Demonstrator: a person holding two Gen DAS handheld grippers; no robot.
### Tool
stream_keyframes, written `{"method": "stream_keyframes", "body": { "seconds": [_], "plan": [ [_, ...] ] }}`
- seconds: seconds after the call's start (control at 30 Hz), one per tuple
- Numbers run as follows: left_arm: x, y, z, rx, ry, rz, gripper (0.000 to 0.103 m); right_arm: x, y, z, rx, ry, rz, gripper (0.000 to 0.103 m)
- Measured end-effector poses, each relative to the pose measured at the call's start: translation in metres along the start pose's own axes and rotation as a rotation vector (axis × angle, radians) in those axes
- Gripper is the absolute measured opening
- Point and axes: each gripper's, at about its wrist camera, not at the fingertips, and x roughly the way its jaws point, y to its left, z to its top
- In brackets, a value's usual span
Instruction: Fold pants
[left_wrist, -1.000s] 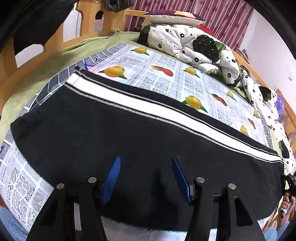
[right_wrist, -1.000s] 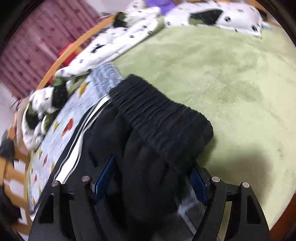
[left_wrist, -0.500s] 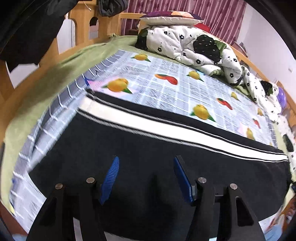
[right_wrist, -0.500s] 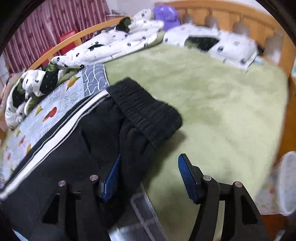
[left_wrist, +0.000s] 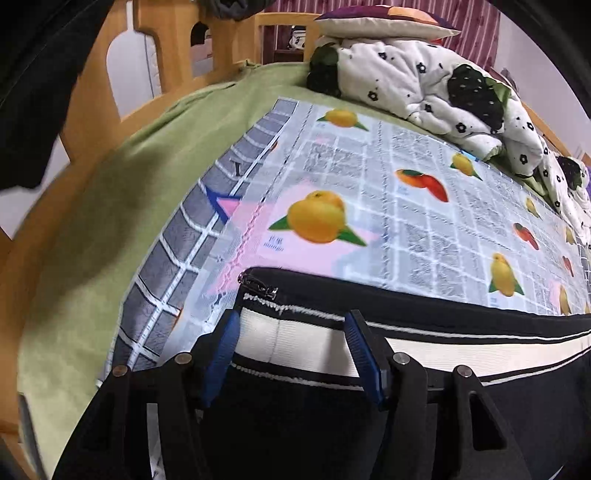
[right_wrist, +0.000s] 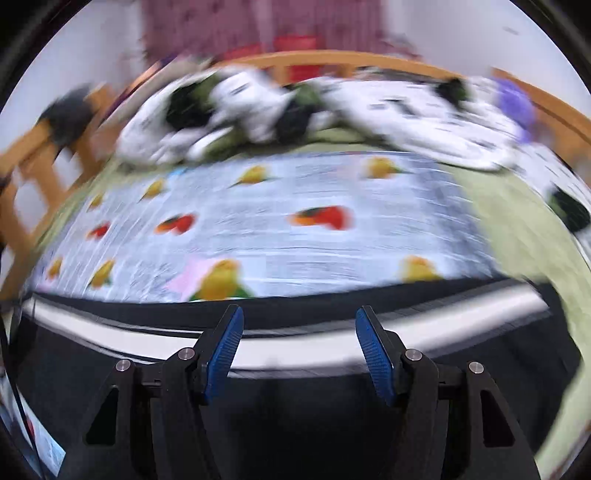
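Black pants (left_wrist: 295, 417) with a white side stripe (left_wrist: 295, 341) lie flat along the near edge of the bed. My left gripper (left_wrist: 291, 334) is open, its blue pads straddling the stripe at the hem end, by a small zipper (left_wrist: 258, 286). In the right wrist view, which is blurred, my right gripper (right_wrist: 299, 332) is open and empty above the pants (right_wrist: 295, 424), its pads over the white stripe (right_wrist: 295, 356).
A fruit-print sheet (left_wrist: 424, 221) covers the bed beyond the pants, on a green blanket (left_wrist: 122, 206). A black-and-white quilt (left_wrist: 424, 81) and a pillow (left_wrist: 388, 22) lie at the far side. A wooden bed frame (left_wrist: 92, 92) runs along the left.
My left gripper has moved left and forward to the hem end of the stripe. My right gripper has swung away from the waistband, where it let go, and now faces across the bed.
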Motion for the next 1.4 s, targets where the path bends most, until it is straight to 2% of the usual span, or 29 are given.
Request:
{"method": "stream_keyframes", "body": {
  "seconds": [0.1, 0.13, 0.27, 0.33, 0.4, 0.43, 0.47, 0.53, 0.57, 0.6, 0.67, 0.7, 0.83, 0.97, 1.03, 1.07, 1.1, 1.17, 1.27, 1.33, 1.37, 1.4],
  "plan": [
    [0.003, 0.005, 0.001, 0.008, -0.003, 0.009, 0.037, 0.025, 0.031, 0.006, -0.124, 0.007, 0.118, 0.062],
    [0.002, 0.009, 0.003, -0.003, -0.012, 0.006, 0.03, 0.035, 0.04, 0.007, -0.163, 0.015, 0.132, 0.062],
    [0.004, 0.031, 0.006, -0.108, -0.007, -0.11, 0.028, 0.073, 0.056, -0.001, -0.248, 0.114, 0.121, 0.062],
    [0.007, 0.034, 0.007, -0.123, 0.002, -0.132, 0.028, 0.092, 0.058, -0.008, -0.28, 0.167, 0.104, 0.062],
    [0.01, 0.034, 0.007, -0.123, 0.019, -0.149, 0.036, 0.101, 0.057, -0.015, -0.303, 0.162, 0.104, 0.062],
    [0.012, 0.033, 0.008, -0.115, 0.028, -0.159, 0.054, 0.102, 0.058, -0.016, -0.312, 0.149, 0.106, 0.062],
    [0.015, 0.03, 0.007, -0.101, 0.034, -0.163, 0.061, 0.101, 0.057, -0.016, -0.314, 0.148, 0.111, 0.06],
    [0.018, 0.026, 0.006, -0.085, 0.026, -0.12, 0.06, 0.103, 0.057, -0.014, -0.316, 0.159, 0.14, 0.043],
    [0.019, 0.022, 0.005, -0.074, 0.02, -0.096, 0.054, 0.102, 0.058, -0.014, -0.321, 0.159, 0.153, 0.02],
    [0.018, 0.019, 0.004, -0.069, 0.013, -0.072, 0.05, 0.101, 0.06, -0.015, -0.329, 0.158, 0.155, 0.004],
    [0.011, 0.017, 0.004, -0.05, -0.014, -0.04, 0.03, 0.096, 0.069, -0.015, -0.375, 0.134, 0.106, 0.004],
    [0.006, 0.018, 0.005, -0.039, -0.03, -0.049, 0.029, 0.093, 0.073, -0.016, -0.397, 0.124, 0.089, 0.003],
    [-0.005, 0.022, 0.005, -0.035, -0.064, -0.068, 0.027, 0.086, 0.07, -0.012, -0.394, 0.1, 0.098, 0.004],
    [0.001, 0.022, 0.003, -0.033, -0.043, -0.058, 0.027, 0.087, 0.064, -0.01, -0.372, 0.093, 0.112, 0.004],
    [0.003, 0.023, 0.003, -0.038, -0.031, -0.063, 0.028, 0.091, 0.064, -0.009, -0.371, 0.114, 0.137, 0.011],
    [0.004, 0.023, 0.004, -0.039, -0.026, -0.069, 0.029, 0.093, 0.064, -0.01, -0.374, 0.115, 0.147, 0.023],
    [0.004, 0.023, 0.004, -0.043, -0.019, -0.075, 0.03, 0.095, 0.065, -0.01, -0.388, 0.114, 0.15, 0.04],
    [0.004, 0.026, 0.005, -0.061, -0.012, -0.092, 0.034, 0.098, 0.067, -0.01, -0.4, 0.115, 0.142, 0.056],
    [0.008, 0.032, 0.007, -0.109, -0.004, -0.107, 0.035, 0.108, 0.067, -0.009, -0.402, 0.133, 0.146, 0.056],
    [0.01, 0.034, 0.006, -0.131, -0.004, -0.111, 0.035, 0.11, 0.066, -0.008, -0.394, 0.141, 0.172, 0.042],
    [0.01, 0.034, 0.006, -0.139, -0.01, -0.113, 0.035, 0.109, 0.067, -0.008, -0.404, 0.145, 0.176, 0.015],
    [0.009, 0.034, 0.005, -0.139, -0.015, -0.112, 0.035, 0.108, 0.07, -0.008, -0.418, 0.156, 0.179, 0.006]
  ]
}}
